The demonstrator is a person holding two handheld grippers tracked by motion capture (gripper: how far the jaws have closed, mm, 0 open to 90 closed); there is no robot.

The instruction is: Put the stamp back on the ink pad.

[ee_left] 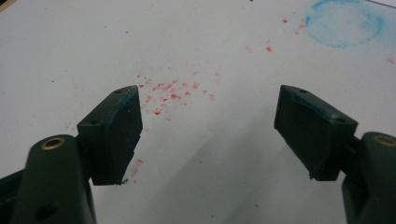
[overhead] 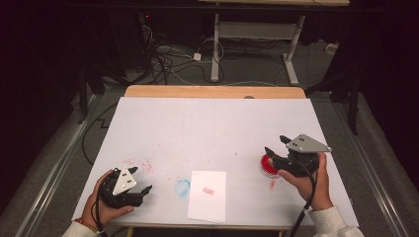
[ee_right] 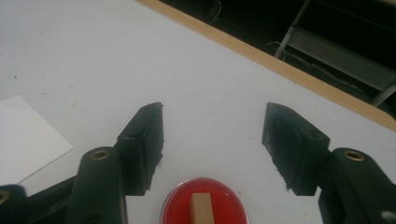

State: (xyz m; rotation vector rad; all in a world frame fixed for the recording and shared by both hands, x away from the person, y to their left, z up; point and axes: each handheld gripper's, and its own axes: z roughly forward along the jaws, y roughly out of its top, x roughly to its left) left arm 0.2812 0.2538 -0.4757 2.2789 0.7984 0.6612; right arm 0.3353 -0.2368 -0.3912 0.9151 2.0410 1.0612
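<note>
Red dish (overhead: 269, 165): a shallow round dish of red ink, at about 4 o'clock on the white table top (overhead: 212, 133), partly covered in the high view by the right gripper.
Dish contents: in the right gripper view the red dish (ee_right: 205, 205) holds a flat red pad, and a pale wooden stamp (ee_right: 201, 209) stands upright in its middle, touching the pad.
Right gripper (overhead: 276, 145): held in the person's right hand, just above the dish; jaws spread apart with nothing between them. In its own view the right gripper (ee_right: 212, 135) has the stamp below and between the two jaws, clear of both.
Left gripper (overhead: 141, 180): held in the left hand at about 8 o'clock on the table, low over the surface; jaws wide apart and empty. Seen from its own camera the left gripper (ee_left: 208, 121) looks down on bare table with red specks (ee_left: 170, 91).
Paper sheet (overhead: 208, 195): white, lying flat at 6 o'clock near the front edge, between the two grippers, with a small red stamp mark (overhead: 209, 191) on it.
Blue ring stain (overhead: 183, 187): just beside the sheet at its 9 o'clock, on the table top.
Red smear (overhead: 272, 184): at 6 o'clock from the dish, near the right hand.
</note>
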